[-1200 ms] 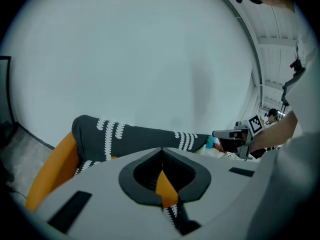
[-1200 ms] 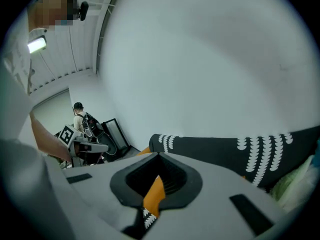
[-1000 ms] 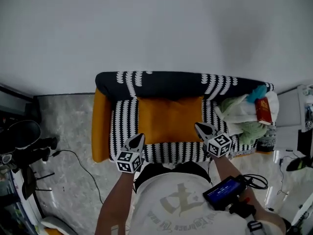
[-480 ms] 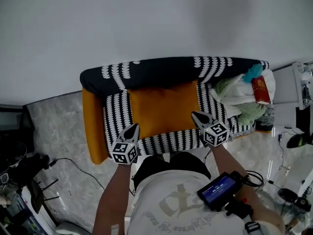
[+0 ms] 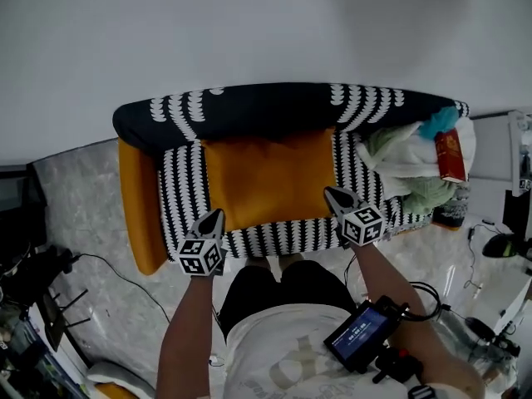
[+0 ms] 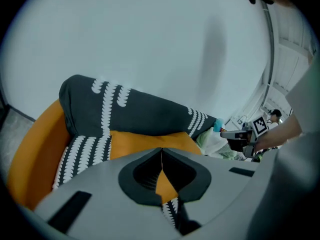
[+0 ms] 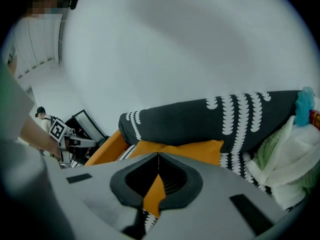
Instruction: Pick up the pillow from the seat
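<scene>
Black-and-white sofa (image 5: 274,106) bearing 1 orange pillow (image 5: 266,177) and 1 cloth heap (image 5: 407,160)

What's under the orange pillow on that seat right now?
The orange pillow rests on the black-and-white patterned seat, which shows along its front and both sides. Whatever sits directly beneath the pillow is covered, so I cannot tell.

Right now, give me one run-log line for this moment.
left claw: shut, empty | right claw: shut, empty | pillow: lying on seat, not gripped | stage: pre-grasp
</scene>
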### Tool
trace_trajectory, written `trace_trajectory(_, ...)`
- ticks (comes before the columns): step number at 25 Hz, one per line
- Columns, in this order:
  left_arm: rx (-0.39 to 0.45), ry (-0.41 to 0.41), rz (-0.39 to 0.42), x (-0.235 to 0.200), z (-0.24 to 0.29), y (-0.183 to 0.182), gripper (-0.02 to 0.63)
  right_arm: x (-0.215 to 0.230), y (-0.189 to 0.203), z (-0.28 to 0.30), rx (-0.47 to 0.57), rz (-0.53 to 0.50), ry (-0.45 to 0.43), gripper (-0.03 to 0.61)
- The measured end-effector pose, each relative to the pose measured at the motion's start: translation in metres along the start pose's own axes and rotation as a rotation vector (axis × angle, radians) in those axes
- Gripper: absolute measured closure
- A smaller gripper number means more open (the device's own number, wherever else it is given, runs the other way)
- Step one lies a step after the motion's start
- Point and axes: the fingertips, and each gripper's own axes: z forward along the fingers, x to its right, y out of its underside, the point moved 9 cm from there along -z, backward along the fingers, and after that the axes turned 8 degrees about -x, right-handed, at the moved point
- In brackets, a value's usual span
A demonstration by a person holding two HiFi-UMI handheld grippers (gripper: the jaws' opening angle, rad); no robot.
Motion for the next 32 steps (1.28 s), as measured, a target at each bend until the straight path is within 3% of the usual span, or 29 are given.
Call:
trace_trajectory(7, -0.035, -0.038, -0.096, -0.013, 0.046, 0.031, 0.603, 0.056, 0.033, 0.026, -0.075, 0.056, 0.015, 0.563)
trace_trajectory(15, -0.088, -0.112, -0.188, -0.039, 0.081, 0.065, 0.6, 0.083, 0.053, 0.056, -0.105, 0.089, 0.041, 0.561)
trace_trajectory(18, -0.11, -0.136, -0.196, -0.049, 0.092, 0.07, 0.55, 0.093, 0.054, 0.069, -0.11, 0.099, 0.046, 0.547)
trace_trajectory(28, -0.131, -0.109, -0.309, -0.095, 0.136, 0.071, 0.298, 0.13, 0.058, 0.113, -0.141, 0.253, 0.059, 0.245)
trace_trajectory(32, -0.176, -0.122, -0.315, -0.109, 0.151, 0.069, 0.224, 0.138, 0.064, 0.123, -0.16, 0.321, 0.059, 0.199)
